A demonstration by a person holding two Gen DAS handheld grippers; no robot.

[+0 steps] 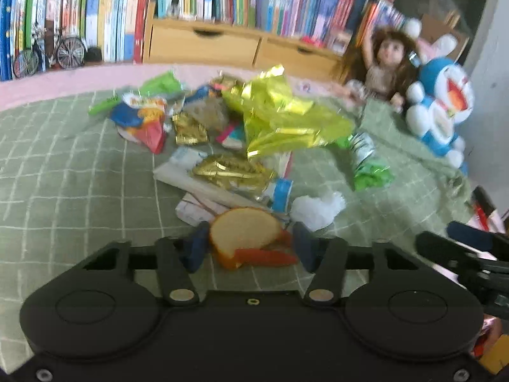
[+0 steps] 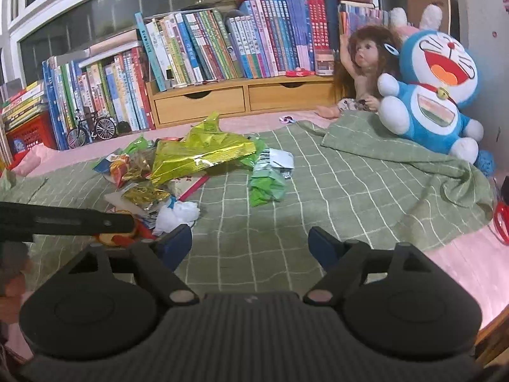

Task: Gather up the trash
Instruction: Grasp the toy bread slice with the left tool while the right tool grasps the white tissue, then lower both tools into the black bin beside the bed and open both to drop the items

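Observation:
A heap of trash lies on the green checked cloth: a big yellow-green foil bag, gold wrappers, a white crumpled tissue and a green packet. At the heap's near edge my left gripper is shut on a round tan piece with an orange rim, its blue pads against both sides. My right gripper hovers open over bare cloth, right of the heap, nothing between its fingers. In the right wrist view the yellow-green bag and tissue lie ahead to the left, beside the left gripper's black arm.
A doll and a blue plush toy sit at the back right on the bunched cloth. Behind stand a wooden drawer unit, rows of books and a small model bicycle. Red scissors lie at the far right edge.

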